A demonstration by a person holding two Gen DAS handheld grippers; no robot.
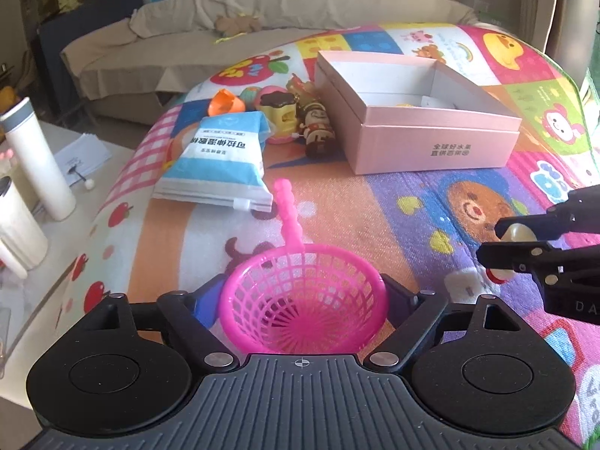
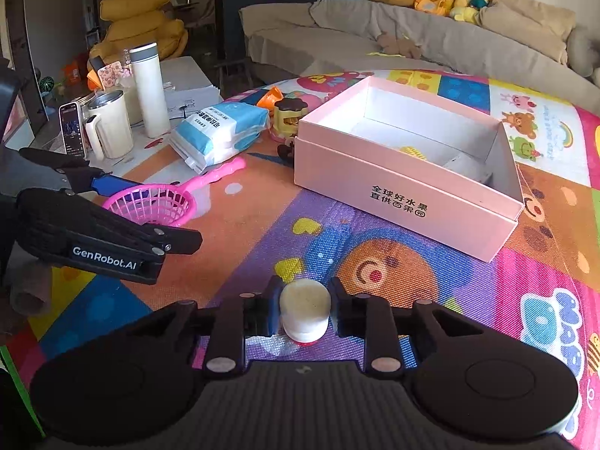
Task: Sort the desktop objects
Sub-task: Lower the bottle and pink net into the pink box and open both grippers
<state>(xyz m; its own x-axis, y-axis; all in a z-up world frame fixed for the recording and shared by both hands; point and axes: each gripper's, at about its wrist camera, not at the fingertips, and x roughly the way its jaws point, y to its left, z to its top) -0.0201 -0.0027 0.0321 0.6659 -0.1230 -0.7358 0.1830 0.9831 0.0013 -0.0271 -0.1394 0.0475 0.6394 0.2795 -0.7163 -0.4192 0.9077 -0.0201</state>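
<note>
meanwhile pink strainer (image 1: 303, 300) sits between the released left gripper (image 1: 300, 296) fingers.

Your right gripper (image 2: 304, 313) is clamped on a small cream cylinder with a red base (image 2: 304, 317), low over the play mat (image 2: 393, 258). Your left gripper (image 2: 146, 217) reaches in from the mat's left edge, jaws spread around the bowl of a pink strainer (image 2: 155, 204); whether the pads touch it you can't tell. The strainer's handle points toward a blue-and-white packet (image 2: 221, 131). A pink box (image 2: 408, 157), open, sits toward the far right, something yellow inside. Toys (image 2: 287, 116) lie just beside its left wall. A white flask (image 2: 150, 90) and mug (image 2: 110, 129) stand past the mat's left edge.
</note>
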